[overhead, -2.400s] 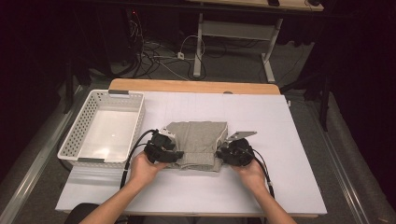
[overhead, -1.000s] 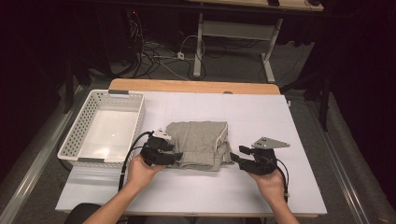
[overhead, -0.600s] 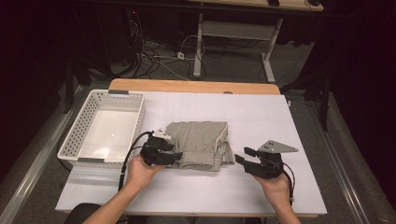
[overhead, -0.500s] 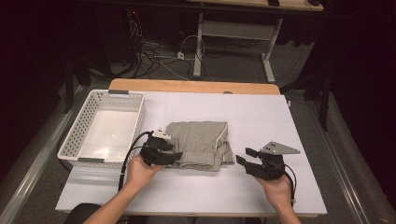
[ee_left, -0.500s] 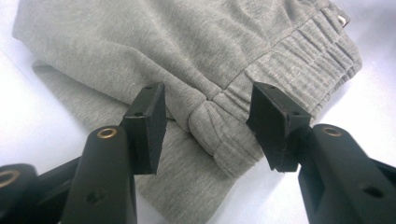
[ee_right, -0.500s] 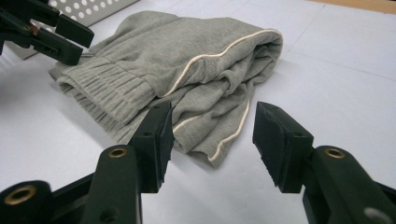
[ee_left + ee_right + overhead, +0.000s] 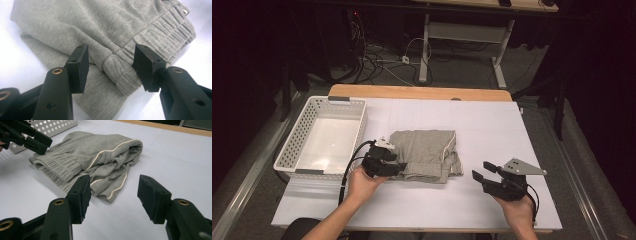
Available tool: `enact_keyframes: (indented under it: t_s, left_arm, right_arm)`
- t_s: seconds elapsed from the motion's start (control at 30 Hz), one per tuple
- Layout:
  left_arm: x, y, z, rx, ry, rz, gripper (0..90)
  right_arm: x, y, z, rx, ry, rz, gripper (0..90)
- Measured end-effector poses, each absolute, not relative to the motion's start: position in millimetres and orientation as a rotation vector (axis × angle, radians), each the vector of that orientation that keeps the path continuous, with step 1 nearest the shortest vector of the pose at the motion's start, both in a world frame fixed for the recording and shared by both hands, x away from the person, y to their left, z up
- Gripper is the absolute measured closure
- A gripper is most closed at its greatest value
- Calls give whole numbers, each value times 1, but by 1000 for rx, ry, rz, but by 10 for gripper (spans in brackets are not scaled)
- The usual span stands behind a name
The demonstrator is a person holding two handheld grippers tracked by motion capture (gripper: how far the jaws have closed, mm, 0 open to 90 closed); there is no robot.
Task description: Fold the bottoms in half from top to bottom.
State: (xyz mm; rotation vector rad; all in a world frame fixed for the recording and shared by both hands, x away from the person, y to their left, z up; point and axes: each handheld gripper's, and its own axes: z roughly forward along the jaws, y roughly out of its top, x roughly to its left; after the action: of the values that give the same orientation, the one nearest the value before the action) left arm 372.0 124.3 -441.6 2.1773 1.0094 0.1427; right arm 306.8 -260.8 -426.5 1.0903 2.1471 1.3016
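Grey sweatpants [image 7: 426, 154], folded into a compact bundle w/ white piping along one seam, lie mid-surface, just beside the white perforated basket [image 7: 300, 141] at the person's left. The left gripper [image 7: 111, 62] sits at the bundle's near-left edge; its jaws stand part-open, straddling the ribbed cuff/waistband fold, pads not pressing on cloth. The right gripper [image 7: 482, 172] is well apart from the bundle, out toward the near-right of the white surface [image 7: 492, 125]; its jaws have just been opening, nothing between them, and in the right gripper view they point at the piped corner of the bundle.

Step in hand looks like getting a fresh grip on the bundle, probably to lift it toward the basket. To do it well: the left jaws should go deep enough to catch all layers at the ribbed fold, not just the top one. The right should come in low along the surface and pinch the opposite edge through every layer. Lift both ends level, else the fold likely slumps open.
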Motion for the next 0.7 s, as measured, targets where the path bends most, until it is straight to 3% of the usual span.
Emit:
enact_keyframes:
  t_s: [0.7]
  left_arm:
    - [374,128,-442,2163,1007,116,452]
  right_arm:
    - [284,-296,-433,1182,2034,1323,389]
